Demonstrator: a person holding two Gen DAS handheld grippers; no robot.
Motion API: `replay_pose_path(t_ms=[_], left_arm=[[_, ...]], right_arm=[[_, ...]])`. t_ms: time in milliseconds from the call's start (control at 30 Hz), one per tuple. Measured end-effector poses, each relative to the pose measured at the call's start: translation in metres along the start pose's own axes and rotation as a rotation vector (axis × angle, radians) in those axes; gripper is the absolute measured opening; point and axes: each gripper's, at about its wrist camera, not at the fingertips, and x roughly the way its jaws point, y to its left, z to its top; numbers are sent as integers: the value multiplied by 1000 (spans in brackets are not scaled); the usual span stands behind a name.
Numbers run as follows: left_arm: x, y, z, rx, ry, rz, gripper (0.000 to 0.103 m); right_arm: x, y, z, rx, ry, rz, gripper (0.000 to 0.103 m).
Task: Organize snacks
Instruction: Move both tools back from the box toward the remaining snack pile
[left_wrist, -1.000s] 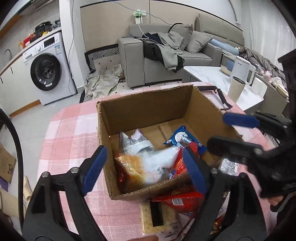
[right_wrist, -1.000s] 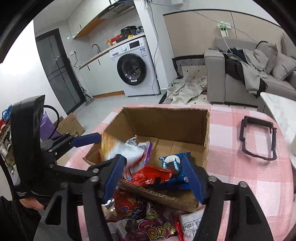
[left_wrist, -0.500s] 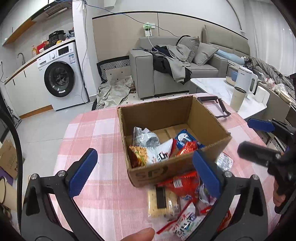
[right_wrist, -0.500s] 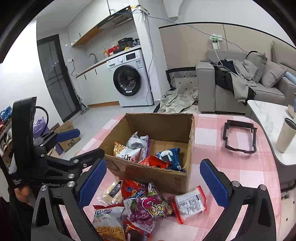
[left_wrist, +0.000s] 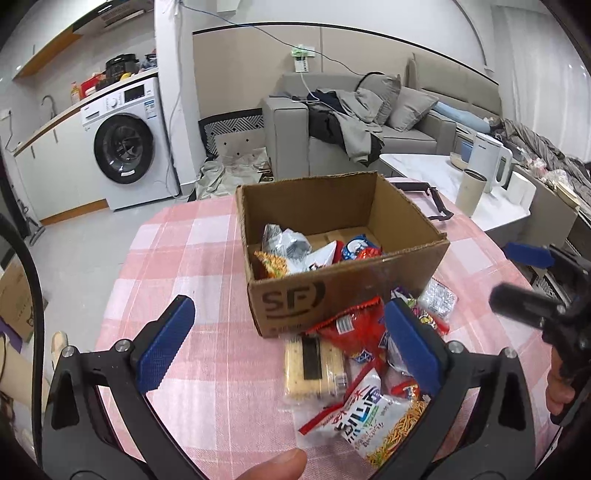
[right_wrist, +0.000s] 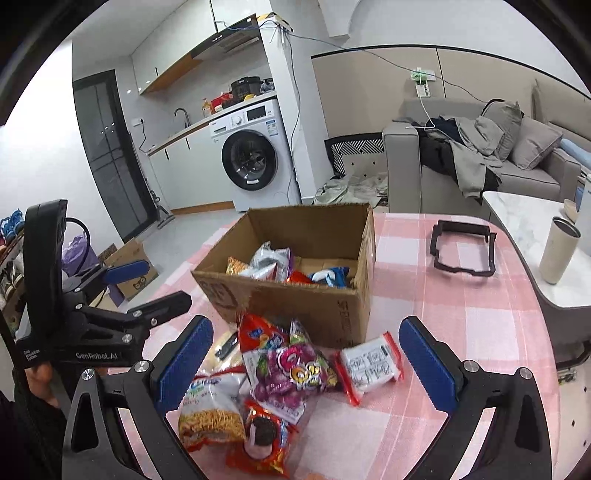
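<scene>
We hold both grippers above the pink checked tablecloth (left_wrist: 207, 258), each one released with its blue pads spread wide and nothing between them. The left gripper (left_wrist: 291, 345) hovers over the near edge of the snack pile; the right gripper (right_wrist: 301, 363) hovers over the same pile from the other side. In the left wrist view the right gripper shows at 3 o'clock, and in the right wrist view the left gripper shows at 9 o'clock.

The cardboard box (left_wrist: 317, 299) sits open at the centre of the table, at 12 o'clock from both grippers. Inside it we see several packets: a silver one (left_wrist: 284, 240), an orange-yellow one (left_wrist: 271, 264), a blue one (left_wrist: 356, 245) and a red one beside it.

Loose snacks lie on the cloth just in front of the box, at 6 o'clock from it. In the right wrist view we log a purple grape-print bag (right_wrist: 288, 373) in the middle, a white packet with red ends (right_wrist: 371, 363) at its 3 o'clock, a noodle-snack bag (right_wrist: 210, 417) at its 8 o'clock, and a red cookie packet (right_wrist: 264, 439) at its 6 o'clock. In the left wrist view a cracker pack (left_wrist: 314, 365) lies touching a red bag (left_wrist: 354, 332) against the box front.

A black frame (right_wrist: 463, 249) lies on the cloth at 2 o'clock, well apart from the box.
</scene>
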Motion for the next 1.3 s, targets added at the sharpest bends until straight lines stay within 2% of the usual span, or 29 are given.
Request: replay_pose_path(t_ms=[133,300,800,1000,1300], left_arm=[[1,6,-13,-45,-16,14,102],[3,15,-28,-79,4,6,102],[3,14,-62,-33,66,-43,102],[6,12,-70,-26,85,-63,102],[8,4,-80,-7,96,-86,102]], right_arm=[[-1,2,-16,-10,37,21,103],[1,-2,-33,19,69,21,103],[11,6,-69,34,148,-19,103],[17,5,-77,68,202,17,103],[24,5,-88,57,244,-23,103]])
